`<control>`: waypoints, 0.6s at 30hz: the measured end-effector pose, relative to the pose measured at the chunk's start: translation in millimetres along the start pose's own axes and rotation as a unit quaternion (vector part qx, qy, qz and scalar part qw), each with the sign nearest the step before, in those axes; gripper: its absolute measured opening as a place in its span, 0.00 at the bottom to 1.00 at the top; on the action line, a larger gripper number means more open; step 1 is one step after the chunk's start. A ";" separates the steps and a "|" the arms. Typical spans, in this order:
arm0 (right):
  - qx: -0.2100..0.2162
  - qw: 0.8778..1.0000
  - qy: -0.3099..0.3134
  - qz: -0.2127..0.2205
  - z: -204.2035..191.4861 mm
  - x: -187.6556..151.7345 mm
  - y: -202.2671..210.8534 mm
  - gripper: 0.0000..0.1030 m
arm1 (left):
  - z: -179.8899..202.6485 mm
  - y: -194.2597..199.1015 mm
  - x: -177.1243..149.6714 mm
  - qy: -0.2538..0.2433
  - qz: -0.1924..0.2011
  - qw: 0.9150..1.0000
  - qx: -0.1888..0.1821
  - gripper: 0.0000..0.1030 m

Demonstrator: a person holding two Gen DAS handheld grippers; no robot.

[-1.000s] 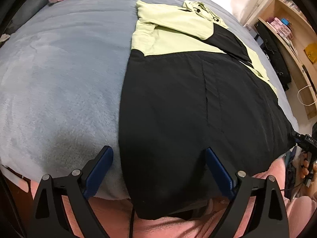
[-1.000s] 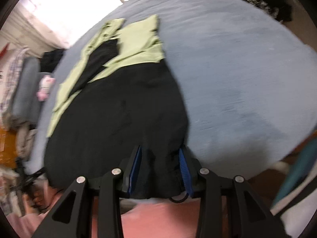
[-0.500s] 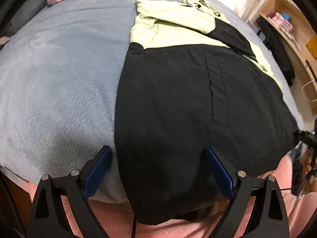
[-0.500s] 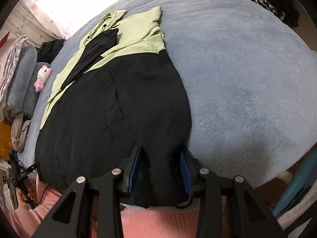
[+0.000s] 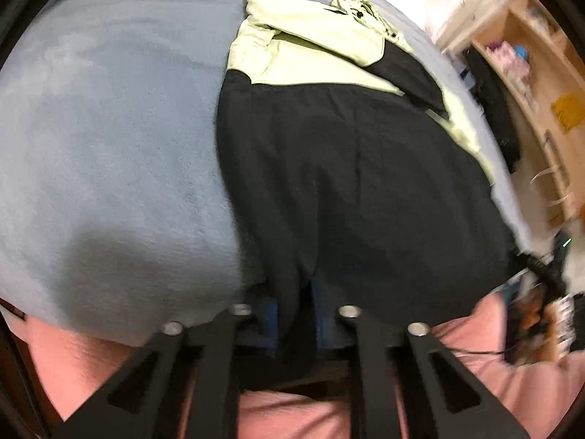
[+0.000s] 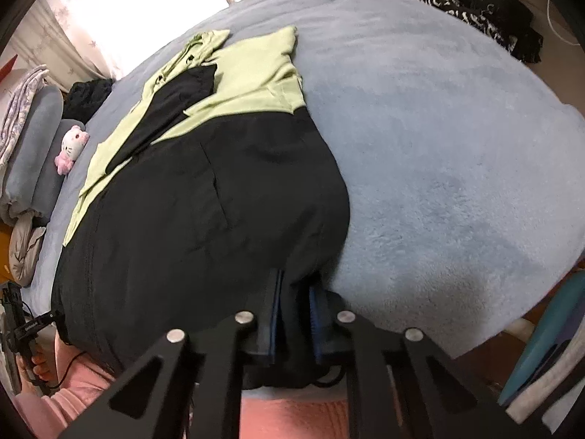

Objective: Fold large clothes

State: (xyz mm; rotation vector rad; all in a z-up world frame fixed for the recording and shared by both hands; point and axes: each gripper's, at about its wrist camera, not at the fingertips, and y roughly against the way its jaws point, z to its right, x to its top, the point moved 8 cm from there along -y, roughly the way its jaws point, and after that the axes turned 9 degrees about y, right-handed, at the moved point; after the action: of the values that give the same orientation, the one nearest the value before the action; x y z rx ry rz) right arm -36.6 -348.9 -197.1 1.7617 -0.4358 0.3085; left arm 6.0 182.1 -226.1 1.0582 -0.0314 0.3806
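1. Jacket point(image 6: 204, 212) spread on bed point(image 6: 438, 146), hem at 6 o'clock, collar toward 12.
2. Plush toy point(image 6: 71, 148) at 9 o'clock, beside pillows point(image 6: 40, 146).
3. Dark clothing point(image 6: 482, 18) at 1 o'clock, behind bed.

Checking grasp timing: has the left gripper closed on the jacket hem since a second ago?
Yes. The left gripper has shut on the jacket hem; its fingers, earlier spread wide either side of the hem, now pinch it.

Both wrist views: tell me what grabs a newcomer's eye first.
A big black-and-lime jacket sprawls across the blue-grey fleece blanket, lime end farthest from the cameras. At its near hem, the left gripper and the right gripper each pinch black cloth. A pink-and-white plush cat lies by the pillows.
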 end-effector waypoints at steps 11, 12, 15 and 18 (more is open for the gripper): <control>0.077 0.991 -0.004 0.112 -39.9 64.9 70.6 0.08 | 60.4 66.6 66.3 0.082 0.087 0.973 -0.196 0.05; 0.085 0.989 -0.006 0.124 -42.6 73.8 76.5 0.08 | 63.6 72.3 77.8 0.092 0.098 0.968 -0.210 0.05; 0.110 0.979 -0.025 0.168 -44.8 110.1 94.2 0.08 | 74.4 85.4 117.3 0.117 0.132 0.958 -0.225 0.05; 0.128 0.970 -0.047 0.200 -40.2 152.4 102.3 0.08 | 78.2 97.9 158.6 0.135 0.164 0.951 -0.225 0.05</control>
State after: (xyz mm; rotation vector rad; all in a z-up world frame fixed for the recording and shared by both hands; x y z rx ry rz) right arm 54.7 -349.0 -32.9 1.9380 -0.8560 0.5895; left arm 135.1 203.6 -72.0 0.5398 -0.0478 0.7786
